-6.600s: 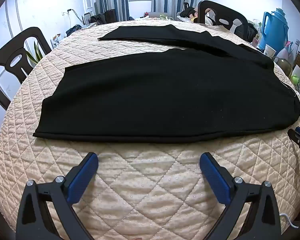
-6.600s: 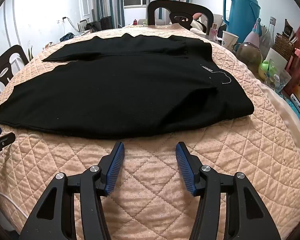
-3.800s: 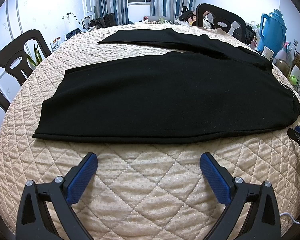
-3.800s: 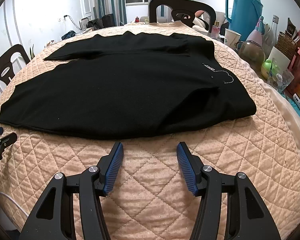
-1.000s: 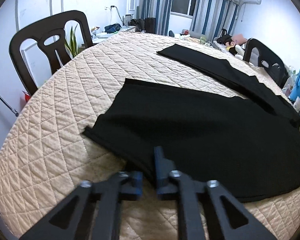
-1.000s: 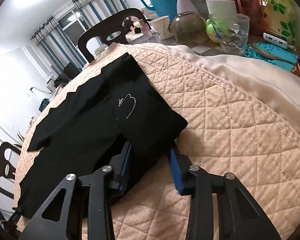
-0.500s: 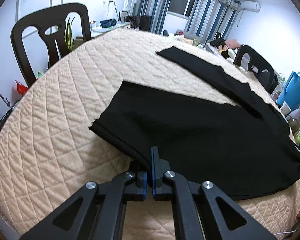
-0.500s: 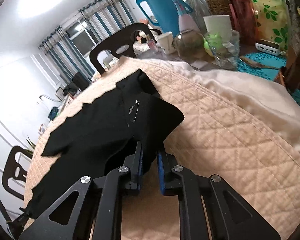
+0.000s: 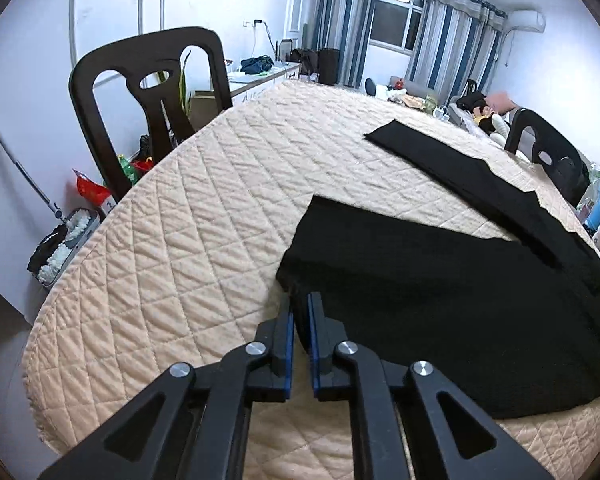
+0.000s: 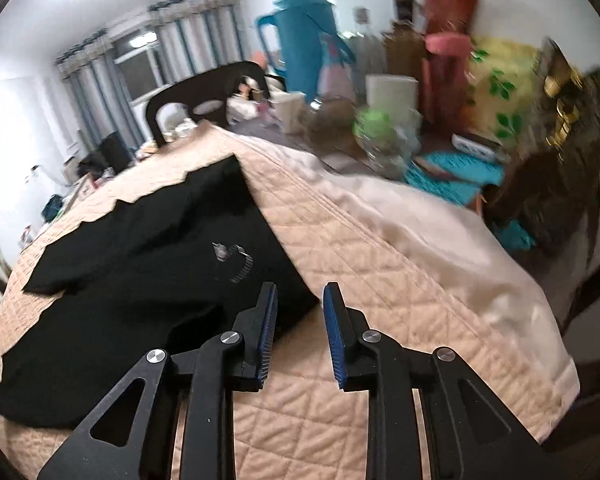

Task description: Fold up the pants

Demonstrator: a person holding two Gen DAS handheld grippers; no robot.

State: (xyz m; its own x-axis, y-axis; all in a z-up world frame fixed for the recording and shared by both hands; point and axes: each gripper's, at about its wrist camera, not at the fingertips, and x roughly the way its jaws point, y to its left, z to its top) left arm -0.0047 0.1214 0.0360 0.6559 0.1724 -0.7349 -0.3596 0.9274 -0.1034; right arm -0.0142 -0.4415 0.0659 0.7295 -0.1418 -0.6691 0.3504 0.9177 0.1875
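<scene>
The left gripper point(image 9: 300, 312) pinches the hem corner of the black pants point(image 9: 440, 300), which stretch away rightward across the quilted table point(image 9: 204, 208) — the right gripper point(image 10: 299, 312), jaws just reopened and part-open, hovers beside the waist corner, gripping nothing.

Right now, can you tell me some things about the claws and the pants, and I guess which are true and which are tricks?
1. The left claw is pinching the edge of the black pants. True.
2. The right claw is squeezed shut on the pants. False: its jaws stand apart and have just been opening. The pants' corner pokes towards the gap, but the pads do not press on it.
3. The pants are folded into a small neat square. False: they lie spread out on the quilted cover, legs apart.
4. A blue jug stands past the far edge of the cover. True.
</scene>
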